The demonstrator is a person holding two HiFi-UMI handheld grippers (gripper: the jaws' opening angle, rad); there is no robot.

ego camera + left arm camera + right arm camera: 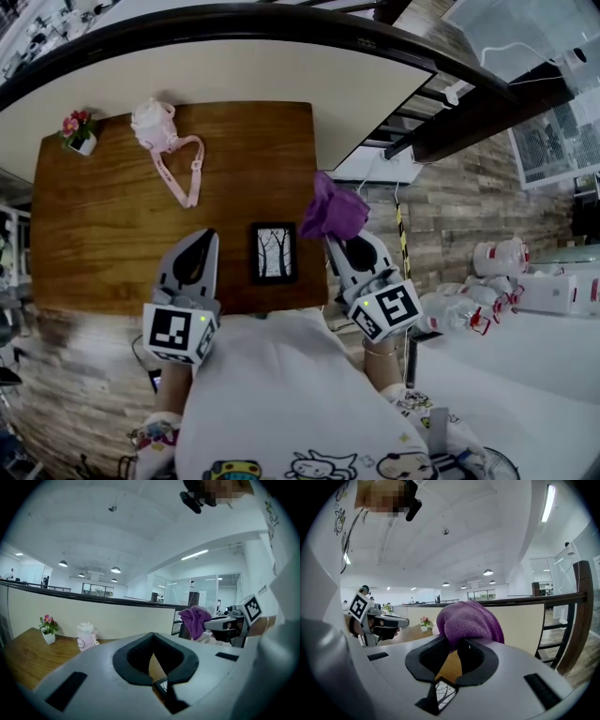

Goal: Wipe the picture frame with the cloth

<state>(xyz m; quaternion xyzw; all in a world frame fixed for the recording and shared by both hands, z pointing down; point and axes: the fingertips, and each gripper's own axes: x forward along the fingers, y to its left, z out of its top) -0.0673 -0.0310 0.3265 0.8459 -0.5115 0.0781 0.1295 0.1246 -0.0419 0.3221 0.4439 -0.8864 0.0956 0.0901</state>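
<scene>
One picture frame [274, 252], one purple cloth [333, 211] and two hand-held claws share the near edge of a wooden worktop [112, 225]. The frame lies flat, a drawing of bare trees facing up, close to the worktop's near edge and between the two claws.

The left claw [208, 236] sits just left of the frame, aimed away from the person and tipped slightly down. Its own view shows the left claw [153, 637] with jaws pressed together and nothing held, with wood and a corner of the frame [161, 685] visible beneath.

The right claw [336, 242] is just right of the frame, over the worktop's near right corner, pointing the same way at much the same slight downward tilt. The right claw [457, 641] is pinching the cloth [468, 620], which bunches up in a rounded wad above the jaw tips. A strip of the frame [444, 693] shows below them. From the head view the wad hangs beside the frame's far right corner; whether it touches the frame cannot be told.

Each claw carries one marker cube at its rear, close to the person's white shirt. The right wrist [380, 356] shows behind its cube.

At the worktop's far side stand one potted flower [80, 131] in the left corner and, near it, one pink toy [155, 125] with one pink strap looped out across the wood. Both are well apart from the frame.
</scene>
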